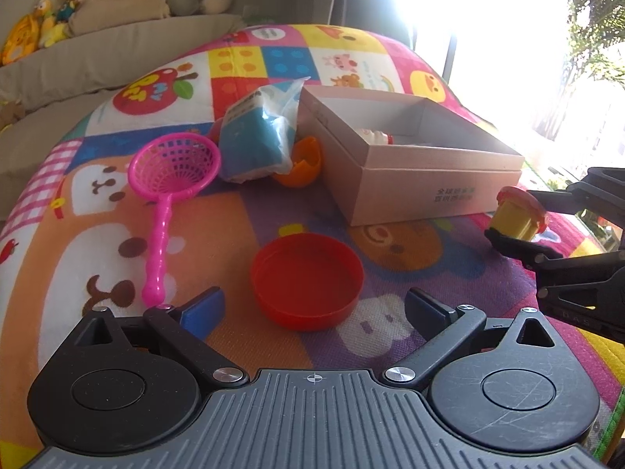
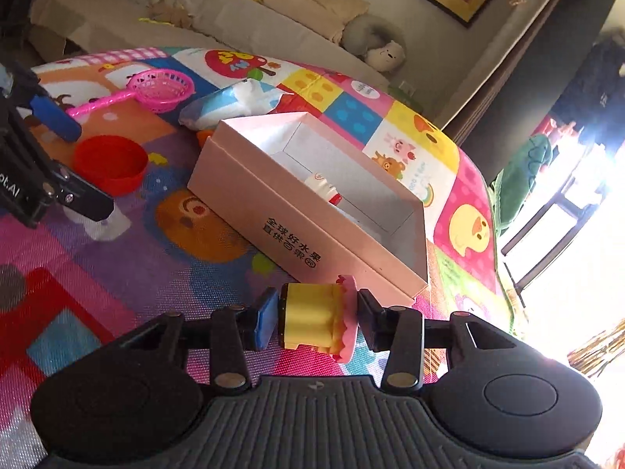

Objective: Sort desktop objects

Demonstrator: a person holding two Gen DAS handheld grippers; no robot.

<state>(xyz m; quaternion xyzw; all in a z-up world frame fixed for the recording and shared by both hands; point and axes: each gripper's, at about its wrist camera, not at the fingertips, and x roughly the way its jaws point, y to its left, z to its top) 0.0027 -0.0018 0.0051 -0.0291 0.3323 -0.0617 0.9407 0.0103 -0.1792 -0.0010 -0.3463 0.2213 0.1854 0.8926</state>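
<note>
Right wrist view shows the right gripper (image 2: 315, 322) pinching a yellow toy cake (image 2: 312, 322) with a pink scalloped top; the cake lies on its side between the fingers, its base against the blue pad (image 2: 266, 322) on one side and its pink top against the black finger on the other. It hangs above the colourful play mat (image 2: 117, 258), just in front of the near corner of the pink cardboard box (image 2: 273, 219), outside the box wall. Inside the box lies a small white bottle with a red end (image 2: 324, 189). Left wrist view shows the same cake (image 1: 517, 215) at the right edge, clamped in the right gripper (image 1: 515, 217) beside the box (image 1: 410, 191) and clear of the mat. The left gripper (image 1: 312, 310) has its jaws spread wide with nothing between the pads, hovering low over the mat with a red round lid (image 1: 306, 281) lying open side up just ahead of its fingertips. Farther off lie a pink toy strainer (image 1: 174, 172) with its handle towards the camera, a blue and white plastic packet (image 1: 258, 136) leaning over an orange toy piece (image 1: 302, 162), both next to the box's left wall. A beige sofa (image 1: 97, 62) with plush toys stands behind the mat.
</note>
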